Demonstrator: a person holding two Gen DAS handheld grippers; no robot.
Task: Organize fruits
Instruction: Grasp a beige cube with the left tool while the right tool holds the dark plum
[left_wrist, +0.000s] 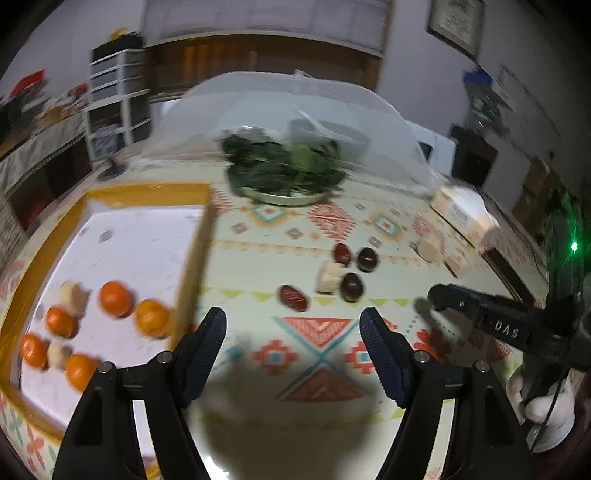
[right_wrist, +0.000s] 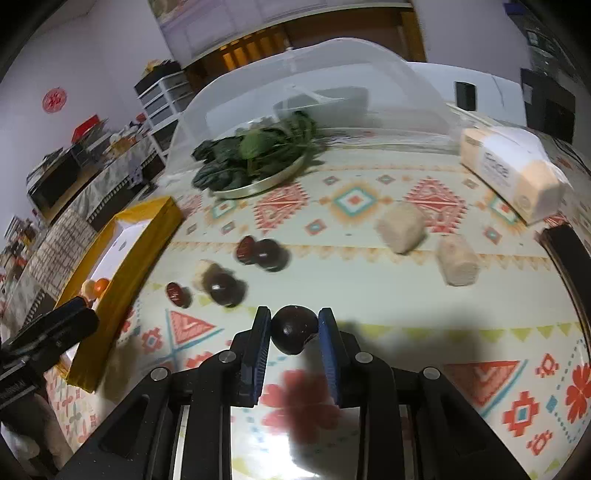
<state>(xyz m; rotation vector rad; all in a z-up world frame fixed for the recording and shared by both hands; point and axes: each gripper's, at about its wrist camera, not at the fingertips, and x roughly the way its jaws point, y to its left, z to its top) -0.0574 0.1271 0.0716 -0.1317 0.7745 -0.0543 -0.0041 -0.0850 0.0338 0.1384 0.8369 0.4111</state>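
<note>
The right gripper (right_wrist: 294, 334) is clamped on a dark round fruit (right_wrist: 293, 330), pads pressing on both sides of it, carried just above the patterned surface (right_wrist: 406, 332); the grip sits across the fruit's widest part, presumably so it cannot roll out.

The left gripper (left_wrist: 293, 326) is spread wide with nothing between its fingers, hanging over bare cloth beside the yellow-rimmed tray (left_wrist: 192, 266), probably free for the next pick.

The tray lies at the left of the surface and holds the oranges (left_wrist: 115, 298) with a few pale pieces among them, evidently the collection point.

Two dark fruits (left_wrist: 351, 287) and two red-brown ones (left_wrist: 293, 297) lie loose at mid-surface, near a pale block (left_wrist: 330, 277). Sorting appears part done.

A dish of greens (left_wrist: 284, 166) sits at the far side under a clear cover.
</note>
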